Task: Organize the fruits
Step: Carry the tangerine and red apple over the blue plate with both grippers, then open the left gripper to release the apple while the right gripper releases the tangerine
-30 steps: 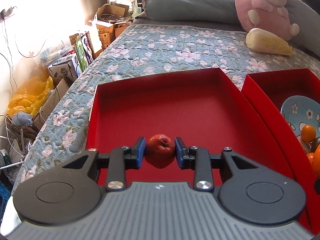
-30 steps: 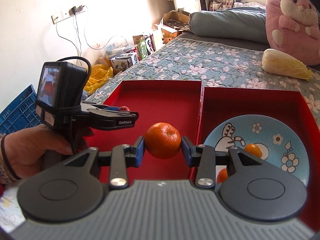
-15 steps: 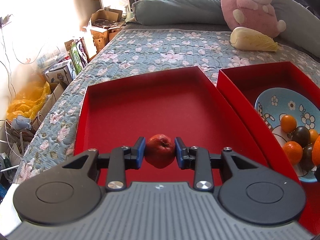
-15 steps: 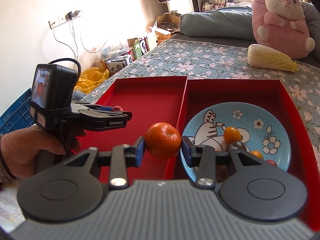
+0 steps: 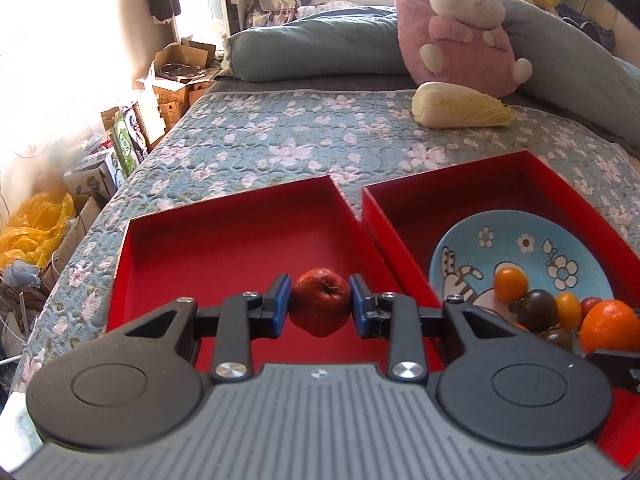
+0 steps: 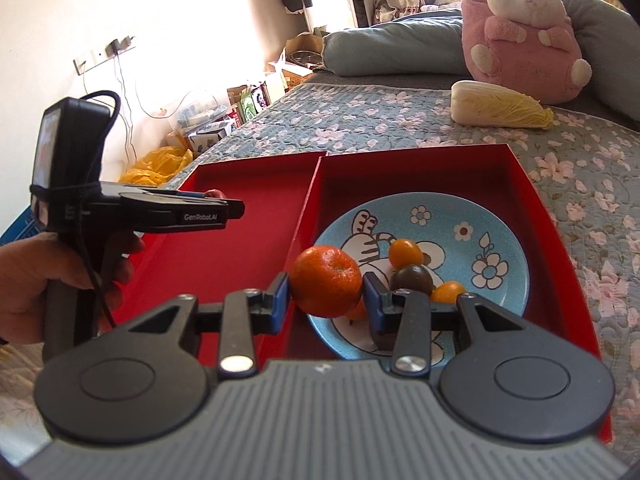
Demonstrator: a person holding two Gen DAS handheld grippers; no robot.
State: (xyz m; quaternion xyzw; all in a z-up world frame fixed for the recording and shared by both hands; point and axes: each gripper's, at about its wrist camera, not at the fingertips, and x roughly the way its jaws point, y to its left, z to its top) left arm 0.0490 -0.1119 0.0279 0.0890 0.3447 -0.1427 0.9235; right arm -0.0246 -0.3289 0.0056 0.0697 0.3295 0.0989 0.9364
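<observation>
My left gripper (image 5: 320,307) is shut on a small dark red apple (image 5: 319,300), held in the air over the left red tray (image 5: 224,236). My right gripper (image 6: 326,298) is shut on an orange mandarin (image 6: 326,280), hanging over the near left rim of the blue flowered plate (image 6: 472,248) in the right red tray (image 6: 532,196). Several small orange and dark tomatoes (image 6: 412,276) lie on that plate. In the right wrist view the left gripper (image 6: 216,202) shows from the side, held by a hand (image 6: 24,280), with the apple (image 6: 214,193) peeking above its fingers. The mandarin (image 5: 610,324) also shows at the right edge of the left wrist view.
Both trays sit side by side on a flowered quilt (image 5: 280,140). A napa cabbage (image 5: 460,110) and a pink plush rabbit (image 5: 460,24) lie at the far end by grey pillows (image 5: 320,48). Boxes and a yellow bag (image 5: 36,232) crowd the floor to the left of the bed.
Both grippers have shifted right with their fruit. The mandarin has gone from over the left tray to over the plate's edge. The plate and tomatoes now show more in the left wrist view.
</observation>
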